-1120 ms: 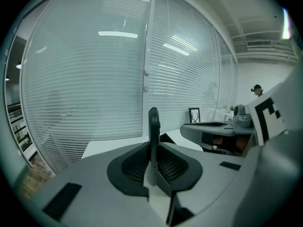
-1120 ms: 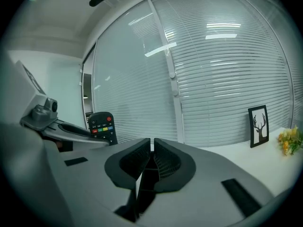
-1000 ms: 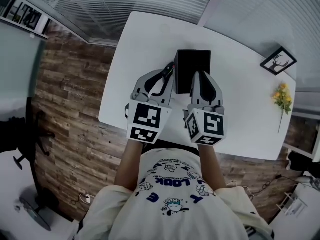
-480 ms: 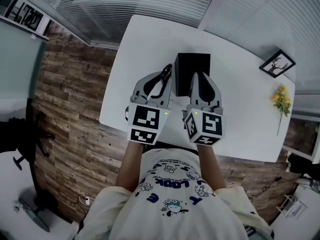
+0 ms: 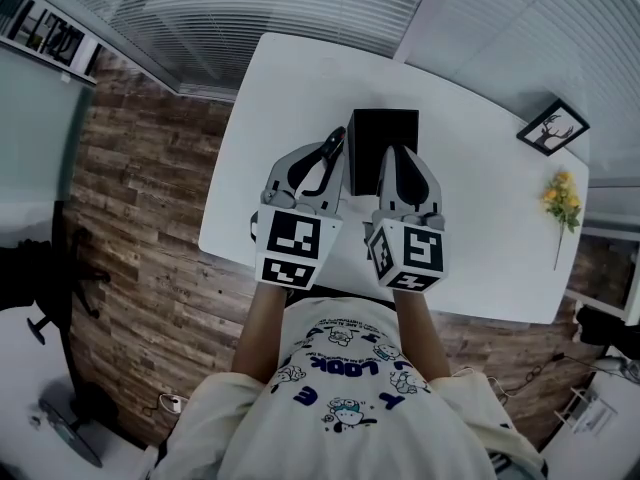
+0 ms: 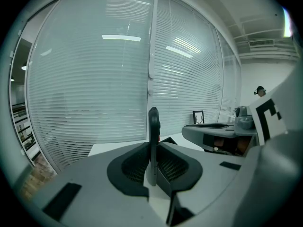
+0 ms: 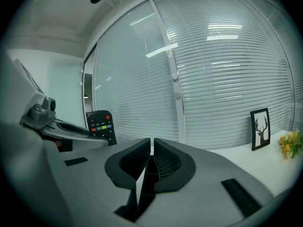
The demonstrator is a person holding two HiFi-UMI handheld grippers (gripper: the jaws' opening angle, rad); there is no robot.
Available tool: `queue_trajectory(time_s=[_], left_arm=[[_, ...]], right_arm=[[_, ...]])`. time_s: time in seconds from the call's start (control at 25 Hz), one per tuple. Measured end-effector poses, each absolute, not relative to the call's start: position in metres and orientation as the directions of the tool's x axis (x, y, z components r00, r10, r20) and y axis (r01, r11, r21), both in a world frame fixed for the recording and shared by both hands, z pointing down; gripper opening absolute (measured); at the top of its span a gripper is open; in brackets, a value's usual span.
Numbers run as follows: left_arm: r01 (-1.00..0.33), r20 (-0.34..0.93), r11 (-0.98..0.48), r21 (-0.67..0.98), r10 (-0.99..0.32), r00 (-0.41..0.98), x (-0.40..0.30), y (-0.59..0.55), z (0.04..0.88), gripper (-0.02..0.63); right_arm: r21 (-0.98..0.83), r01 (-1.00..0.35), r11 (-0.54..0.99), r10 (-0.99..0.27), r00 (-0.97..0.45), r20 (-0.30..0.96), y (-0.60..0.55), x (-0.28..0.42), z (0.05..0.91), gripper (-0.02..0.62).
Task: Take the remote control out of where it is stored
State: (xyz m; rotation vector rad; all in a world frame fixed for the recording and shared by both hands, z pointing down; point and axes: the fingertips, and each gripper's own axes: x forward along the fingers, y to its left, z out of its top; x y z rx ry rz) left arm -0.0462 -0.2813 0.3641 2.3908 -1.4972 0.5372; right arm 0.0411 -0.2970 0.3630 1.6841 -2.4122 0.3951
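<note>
As the remote control (image 6: 153,126) is pinched only at its lower end by the left gripper (image 6: 152,149), the right gripper (image 7: 151,148) being closed empty, it could be levered loose.

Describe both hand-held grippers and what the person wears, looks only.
Left hand-held gripper and right hand-held gripper: light grey shells, black ribbed pads, and a white cube with black square markers at each rear. The person wears a pale short-sleeved T-shirt with cartoon print.
</note>
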Motion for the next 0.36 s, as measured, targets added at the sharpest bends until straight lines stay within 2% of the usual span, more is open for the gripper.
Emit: queue_trajectory(time_s=[0.36], left_arm=[[-0.896, 0.441, -0.443, 0.022, -0.8, 0.406, -0.0405, -0.285, 0.3591, 0.067]], right_arm=[[-0.115, -0.939, 0.323, -0.894, -0.343, 0.288, -0.2991, 0.045, 0.3591, 0.044]])
